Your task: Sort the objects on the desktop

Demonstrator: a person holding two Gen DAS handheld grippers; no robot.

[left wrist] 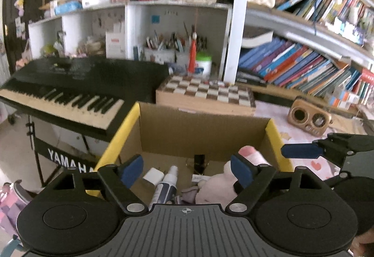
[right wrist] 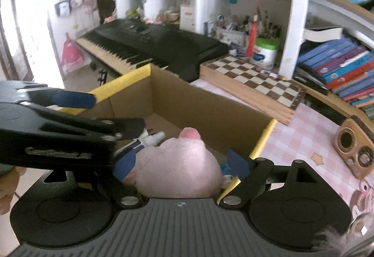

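An open cardboard box [left wrist: 201, 133] with yellow-edged flaps stands on the desk; it also shows in the right wrist view [right wrist: 205, 107]. Inside lie a pink plush toy [left wrist: 224, 184], a white and dark spray bottle [left wrist: 166, 184] and a small white block [left wrist: 153, 175]. My left gripper [left wrist: 187, 169] is open and empty above the box. My right gripper [right wrist: 182, 164] is open, its fingers on either side of the plush toy [right wrist: 180, 168] over the box, not pressing it. The right gripper's finger [left wrist: 301, 150] shows at the right of the left wrist view.
A chessboard [left wrist: 205, 93] lies behind the box, next to a black Yamaha keyboard [left wrist: 70, 90]. A wooden radio [left wrist: 308, 119] stands on the pink checked desk surface [right wrist: 303, 140]. Shelves with books [left wrist: 303, 67] and pen holders [left wrist: 163, 51] line the back.
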